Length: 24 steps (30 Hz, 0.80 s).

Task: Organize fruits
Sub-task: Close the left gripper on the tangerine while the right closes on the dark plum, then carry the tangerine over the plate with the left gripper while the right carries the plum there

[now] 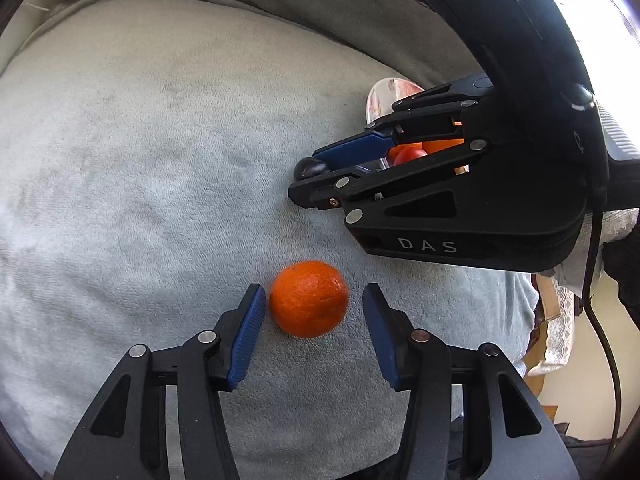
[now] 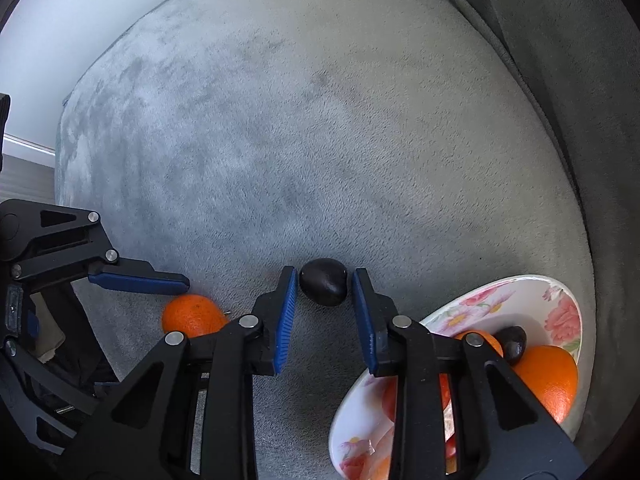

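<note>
An orange lies on the grey cushion between the tips of my open left gripper; the left pad nearly touches it. The orange also shows in the right wrist view. A dark avocado lies between the tips of my open right gripper, not gripped. In the left wrist view the right gripper stands around the avocado. A flowered plate at lower right holds an orange, a second avocado and red fruit.
The grey plush cushion fills both views, with its raised back along the far and right side. The plate's rim shows behind the right gripper. A cable hangs at the right edge.
</note>
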Each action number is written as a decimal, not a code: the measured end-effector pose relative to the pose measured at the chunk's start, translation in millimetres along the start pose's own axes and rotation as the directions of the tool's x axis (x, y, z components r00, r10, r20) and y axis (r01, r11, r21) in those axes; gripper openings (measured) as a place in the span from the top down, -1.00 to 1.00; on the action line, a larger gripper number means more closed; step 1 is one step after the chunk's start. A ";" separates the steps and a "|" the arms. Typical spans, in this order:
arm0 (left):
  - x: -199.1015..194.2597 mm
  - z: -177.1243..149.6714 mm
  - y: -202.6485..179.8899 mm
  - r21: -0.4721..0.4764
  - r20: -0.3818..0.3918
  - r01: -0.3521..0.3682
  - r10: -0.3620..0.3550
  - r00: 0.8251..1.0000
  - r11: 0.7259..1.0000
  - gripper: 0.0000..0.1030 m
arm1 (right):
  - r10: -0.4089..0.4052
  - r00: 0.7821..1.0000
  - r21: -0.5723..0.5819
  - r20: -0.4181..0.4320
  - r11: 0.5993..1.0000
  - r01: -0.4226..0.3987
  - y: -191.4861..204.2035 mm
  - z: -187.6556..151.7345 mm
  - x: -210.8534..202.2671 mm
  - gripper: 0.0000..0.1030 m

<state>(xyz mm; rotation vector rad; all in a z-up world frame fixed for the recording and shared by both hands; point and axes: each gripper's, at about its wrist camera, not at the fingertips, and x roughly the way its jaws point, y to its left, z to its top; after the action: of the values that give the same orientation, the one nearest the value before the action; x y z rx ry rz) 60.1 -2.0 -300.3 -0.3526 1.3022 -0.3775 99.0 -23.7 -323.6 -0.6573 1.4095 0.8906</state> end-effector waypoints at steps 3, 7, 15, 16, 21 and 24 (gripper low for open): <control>3.2 -0.2 -0.4 0.001 -0.003 -0.005 0.005 1.000 1.000 0.24 | 0.003 1.000 0.006 0.004 1.000 -0.003 -0.6 0.3 0.0 0.54; 3.0 -0.5 -0.1 -0.001 -0.003 0.001 -0.001 1.000 1.000 0.22 | 0.000 1.000 0.008 0.010 1.000 0.000 -3.6 -1.7 0.9 0.55; -8.3 2.1 12.6 -0.012 0.005 0.003 -0.003 1.000 1.000 0.24 | 0.011 0.999 0.034 0.051 0.999 -0.013 4.1 -5.2 -13.9 0.56; -11.5 3.0 16.5 -0.019 0.007 0.004 -0.004 1.000 1.000 0.24 | 0.012 0.998 0.042 0.060 0.999 -0.014 4.9 -5.4 -16.1 0.56; -25.5 5.0 29.0 -0.043 0.024 0.010 -0.009 1.000 0.999 0.24 | 0.015 0.994 0.078 0.108 0.997 -0.023 5.5 -10.5 -32.7 0.56; -32.7 7.5 31.2 -0.046 0.039 0.009 -0.007 0.999 0.999 0.24 | 0.013 0.990 0.098 0.139 0.995 -0.027 3.5 -18.2 -45.3 0.56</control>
<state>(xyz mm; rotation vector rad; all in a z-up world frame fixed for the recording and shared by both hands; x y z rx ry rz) 62.3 41.0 -284.7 -0.4024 1.2735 -0.3460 88.6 -43.0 -279.8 -0.4973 1.3292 0.8597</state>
